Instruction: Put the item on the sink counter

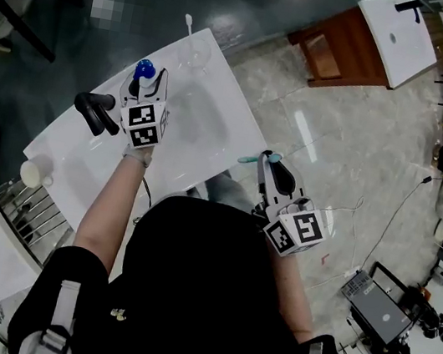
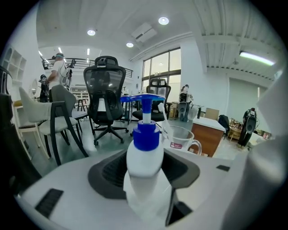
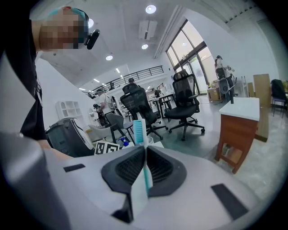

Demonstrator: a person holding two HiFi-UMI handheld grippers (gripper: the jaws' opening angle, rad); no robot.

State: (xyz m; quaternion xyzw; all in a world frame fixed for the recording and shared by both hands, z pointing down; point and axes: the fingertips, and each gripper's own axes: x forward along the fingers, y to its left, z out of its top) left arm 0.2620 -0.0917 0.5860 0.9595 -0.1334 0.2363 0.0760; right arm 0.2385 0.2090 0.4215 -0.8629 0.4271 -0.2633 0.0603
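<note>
A white pump bottle with a blue cap and nozzle (image 2: 144, 155) stands upright between the jaws of my left gripper (image 2: 145, 179), which is shut on its body. In the head view the bottle (image 1: 144, 70) and left gripper (image 1: 147, 85) hang over the white sink counter (image 1: 229, 124), near the basin. My right gripper (image 3: 145, 173) is shut on a teal toothbrush (image 3: 142, 143) whose bristle head points away from me. Seen from the head camera, the right gripper (image 1: 267, 166) holds the toothbrush (image 1: 251, 159) just off the counter's near corner.
A clear glass cup (image 1: 194, 53) with a white stick in it stands at the counter's far end, also seen past the bottle (image 2: 182, 138). A black faucet (image 1: 95, 112), a white mug (image 1: 33, 173) and a wire rack (image 1: 29, 210) lie left. A wooden cabinet (image 1: 373, 39) stands beyond.
</note>
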